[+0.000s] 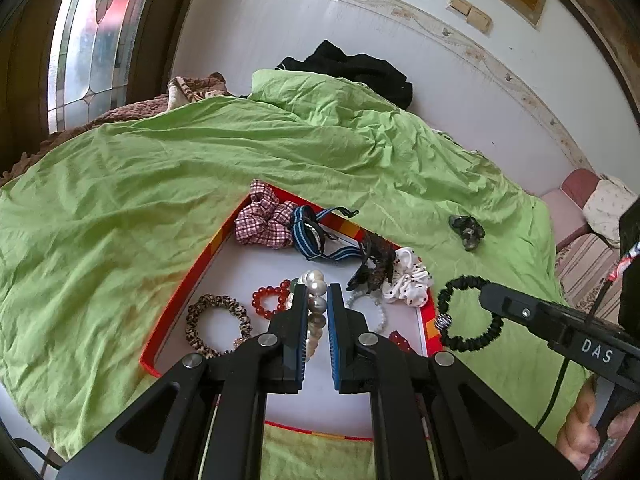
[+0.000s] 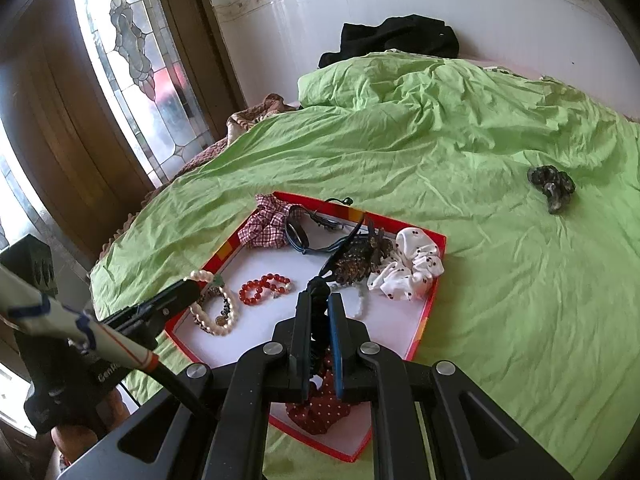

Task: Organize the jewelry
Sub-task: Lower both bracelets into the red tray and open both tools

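left gripper (image 1: 317, 292) clamped on a pearl bead strand (image 1: 316, 286), pearls pinched between the blue pads and hanging down between the jaws over the white floor of the tray (image 1: 256, 276); in the right wrist view the same gripper (image 2: 188, 286) comes in from the left with the pearl strand (image 2: 212, 312) draped below it onto the tray's near-left corner

right gripper (image 2: 319, 300) closed on a black scrunchie (image 2: 320, 312) – the dark fabric is squeezed between its fingers, the loop hanging below over the tray; from the left wrist view the black scrunchie (image 1: 470, 314) dangles as a ring off the right gripper (image 1: 486, 292), just outside the tray's right wall, a silver bead on its lower left

inside the red-rimmed tray (image 2: 424, 320): red bead bracelet (image 1: 272, 298) just left of the pearls, leopard scrunchie (image 1: 218, 326) further left, red-white checked scrunchie (image 1: 264, 220) at the far corner, blue striped watch (image 1: 312, 236) beside it, dark brown hair clip (image 1: 374, 264), white scrunchie with dark dots (image 1: 408, 278) at the right wall, pale clear bead bracelet (image 1: 372, 308) partly hidden behind the left gripper, red dotted scrunchie (image 2: 320, 408) at the near edge

tray sits on a green bedsheet (image 1: 160, 184) – one dark mottled hair piece (image 1: 466, 232) lies alone on the sheet, well apart from the tray, far right
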`<action>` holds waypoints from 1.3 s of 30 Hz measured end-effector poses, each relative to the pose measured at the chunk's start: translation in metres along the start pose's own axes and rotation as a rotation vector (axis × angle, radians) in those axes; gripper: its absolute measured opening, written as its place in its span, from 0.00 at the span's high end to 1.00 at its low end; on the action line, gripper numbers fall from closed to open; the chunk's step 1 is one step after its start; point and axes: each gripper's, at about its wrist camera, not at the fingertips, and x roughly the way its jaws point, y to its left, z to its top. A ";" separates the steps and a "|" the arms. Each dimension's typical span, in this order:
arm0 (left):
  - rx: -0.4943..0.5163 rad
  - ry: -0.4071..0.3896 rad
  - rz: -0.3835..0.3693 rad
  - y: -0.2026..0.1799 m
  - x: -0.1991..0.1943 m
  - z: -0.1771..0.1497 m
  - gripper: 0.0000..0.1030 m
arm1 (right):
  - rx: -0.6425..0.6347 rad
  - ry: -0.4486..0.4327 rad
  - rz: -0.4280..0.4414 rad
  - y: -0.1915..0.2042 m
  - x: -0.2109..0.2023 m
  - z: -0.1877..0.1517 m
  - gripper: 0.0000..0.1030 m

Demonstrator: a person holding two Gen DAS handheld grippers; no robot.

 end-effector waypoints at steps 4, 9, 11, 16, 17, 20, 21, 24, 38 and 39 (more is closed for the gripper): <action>-0.001 0.002 -0.015 0.001 0.001 -0.001 0.91 | -0.007 0.007 0.004 0.005 0.006 0.002 0.91; -0.014 0.008 -0.027 0.005 0.001 -0.002 0.91 | -0.019 0.021 0.007 0.013 0.015 0.004 0.91; -0.022 0.010 -0.034 0.008 0.000 -0.003 0.91 | -0.026 0.022 0.005 0.016 0.017 0.004 0.91; -0.028 0.016 -0.049 0.009 0.000 -0.004 0.91 | -0.033 0.021 0.003 0.020 0.020 0.008 0.91; -0.029 0.018 -0.051 0.009 0.000 -0.004 0.91 | -0.033 0.021 0.004 0.020 0.021 0.008 0.91; -0.027 0.027 -0.059 0.008 0.002 -0.005 0.91 | -0.029 0.027 0.014 0.021 0.024 0.009 0.91; -0.027 0.030 -0.061 0.008 0.003 -0.006 0.91 | -0.025 0.031 0.019 0.021 0.026 0.009 0.91; -0.025 0.040 -0.071 0.007 0.005 -0.007 0.91 | -0.016 0.046 0.038 0.021 0.031 0.009 0.91; -0.060 0.140 -0.037 0.021 0.029 -0.014 0.91 | 0.000 0.141 0.055 0.017 0.078 0.001 0.91; -0.061 0.143 -0.038 0.021 0.030 -0.014 0.91 | 0.001 0.144 0.052 0.016 0.080 0.000 0.91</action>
